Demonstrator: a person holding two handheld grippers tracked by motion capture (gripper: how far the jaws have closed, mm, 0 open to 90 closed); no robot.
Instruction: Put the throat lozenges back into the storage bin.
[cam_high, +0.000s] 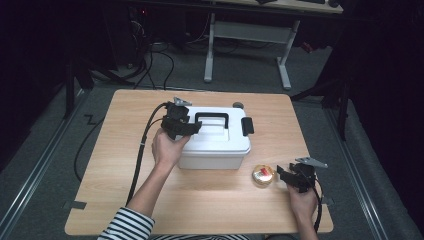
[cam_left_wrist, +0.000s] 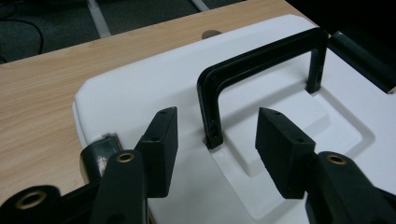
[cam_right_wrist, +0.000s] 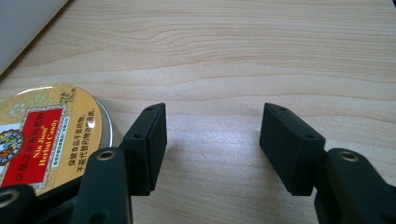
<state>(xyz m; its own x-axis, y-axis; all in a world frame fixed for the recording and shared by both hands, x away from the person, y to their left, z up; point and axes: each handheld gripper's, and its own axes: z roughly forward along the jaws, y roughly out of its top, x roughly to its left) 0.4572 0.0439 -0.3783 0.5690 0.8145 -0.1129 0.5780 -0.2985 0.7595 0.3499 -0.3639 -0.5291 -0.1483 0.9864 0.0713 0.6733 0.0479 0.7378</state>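
Item one, the white box (cam_high: 215, 142): it sat mid-table, lid on, and your left gripper (cam_high: 186, 127) hung over the lid's left end. In the left gripper view the black handle (cam_left_wrist: 261, 70) stood upright on the lid (cam_left_wrist: 154, 84), just ahead of the jaws; its near post dropped into the lid's recess between the two pads, nearer the left pad than the right, and touched neither. The handle's far post stood beyond the right jaw's tip. Jaws of that gripper: parted, nothing pinched, pads free of handle and lid as far as could be seen.

Item two, a black latch (cam_high: 247, 126): on the box's right end, on the far side of the handle from your left jaws. A second dark latch part (cam_left_wrist: 100, 151) showed at the lid's edge, just outside the left jaw.

Item three, the round candy tin (cam_right_wrist: 44, 135): gold lid with a red label, flat on the table, outside the left jaw of your right gripper (cam_right_wrist: 212, 144) and close beside it; whether it touched that jaw could not be told. Jaws of that gripper: released and wide, with bare wood between the pads.

Item four, the wooden table (cam_high: 210, 200): it carried box and tin, well apart from each other's centres, the tin near the box's front right corner.

Item five, your hands: left hand (cam_high: 167, 150) at the box's left front; right hand (cam_high: 301, 200) at the table's near right edge.
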